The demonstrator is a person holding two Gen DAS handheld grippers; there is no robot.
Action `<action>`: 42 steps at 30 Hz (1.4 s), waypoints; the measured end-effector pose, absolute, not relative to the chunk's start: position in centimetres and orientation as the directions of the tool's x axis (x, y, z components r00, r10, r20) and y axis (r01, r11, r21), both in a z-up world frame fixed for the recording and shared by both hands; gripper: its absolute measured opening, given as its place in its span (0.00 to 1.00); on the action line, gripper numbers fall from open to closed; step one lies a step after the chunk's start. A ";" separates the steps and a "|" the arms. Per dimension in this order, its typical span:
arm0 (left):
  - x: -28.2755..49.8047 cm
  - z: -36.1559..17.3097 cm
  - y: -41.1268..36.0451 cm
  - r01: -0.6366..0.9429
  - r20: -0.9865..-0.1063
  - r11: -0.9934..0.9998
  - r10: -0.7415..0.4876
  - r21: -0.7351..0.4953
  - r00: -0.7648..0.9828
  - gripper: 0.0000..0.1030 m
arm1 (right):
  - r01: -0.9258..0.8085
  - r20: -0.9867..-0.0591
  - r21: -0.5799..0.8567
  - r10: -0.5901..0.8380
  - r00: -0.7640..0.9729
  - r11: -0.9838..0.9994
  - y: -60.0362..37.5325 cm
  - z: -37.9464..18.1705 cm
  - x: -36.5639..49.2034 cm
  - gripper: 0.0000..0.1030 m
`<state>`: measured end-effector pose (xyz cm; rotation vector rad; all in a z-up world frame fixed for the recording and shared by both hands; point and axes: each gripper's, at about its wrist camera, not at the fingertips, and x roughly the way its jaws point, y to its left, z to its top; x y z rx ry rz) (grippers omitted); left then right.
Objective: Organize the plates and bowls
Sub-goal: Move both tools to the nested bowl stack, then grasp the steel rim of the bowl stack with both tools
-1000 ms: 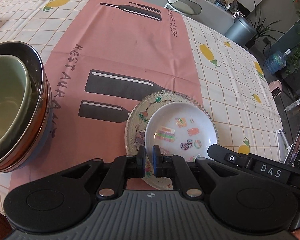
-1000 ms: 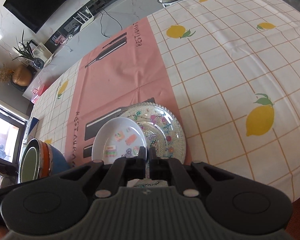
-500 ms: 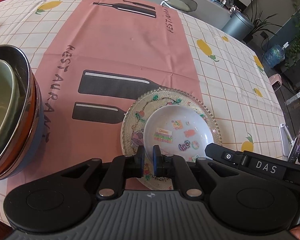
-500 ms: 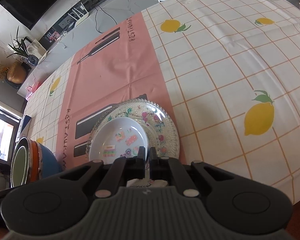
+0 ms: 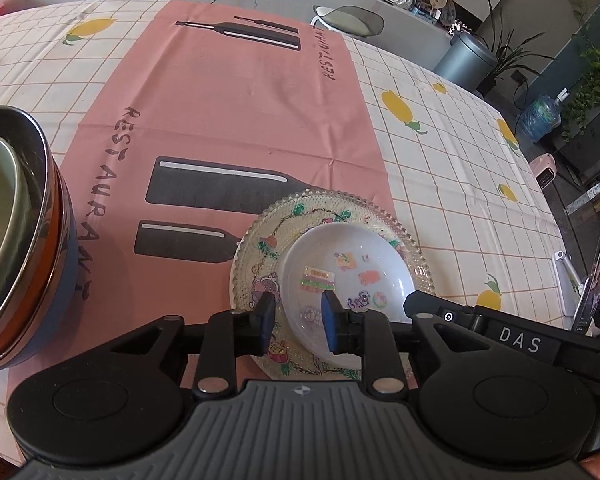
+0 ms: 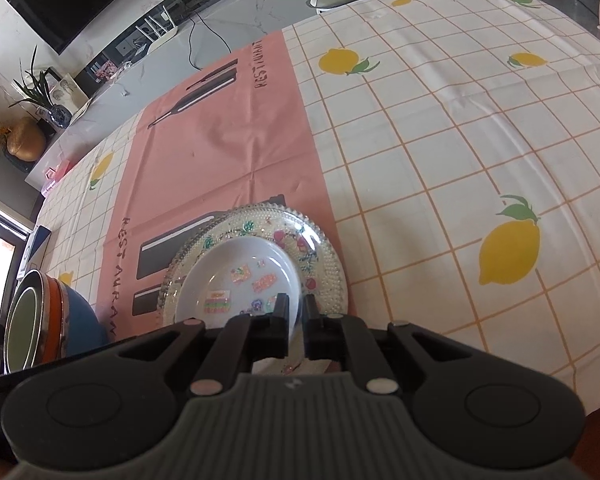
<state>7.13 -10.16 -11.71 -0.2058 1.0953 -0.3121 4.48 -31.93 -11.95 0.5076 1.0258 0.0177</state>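
Plate [image 5: 260, 236] near rim hidden behind opening fingers [image 5: 265, 322] of both grippers.

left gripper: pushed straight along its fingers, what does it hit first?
Likely the white dish: its near rim sits between the opening jaws of the left gripper, pads clear. Depth unclear.

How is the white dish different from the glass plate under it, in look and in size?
The white dish is opaque and smooth-rimmed; the glass plate is clear, with a beaded edge.
The white dish is smaller and deeper; the glass plate is wider and flatter.
The white dish sits off-centre on the glass plate, which lies on the tablecloth.
Both are round and carry colourful pictures.
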 end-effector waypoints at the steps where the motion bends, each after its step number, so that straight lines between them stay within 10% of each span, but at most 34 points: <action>1: 7.1 -11.6 -10.1 0.144 -0.836 0.937 -0.348 -0.317 0.425 0.32 | 0.219 -0.811 0.410 0.244 0.532 0.885 -32.0 -11.8 4.5 0.11; 18: 4.6 -4.4 -8.0 0.232 -0.786 0.946 -0.317 -0.225 0.530 0.38 | 0.077 -0.749 0.338 0.219 0.625 0.938 -28.5 -5.7 3.2 0.43; 42: 3.2 -1.4 7.5 -0.024 -0.727 0.979 -0.134 -0.202 0.673 0.78 | -0.097 -0.741 0.424 0.406 0.535 0.900 -16.4 -3.7 5.1 0.75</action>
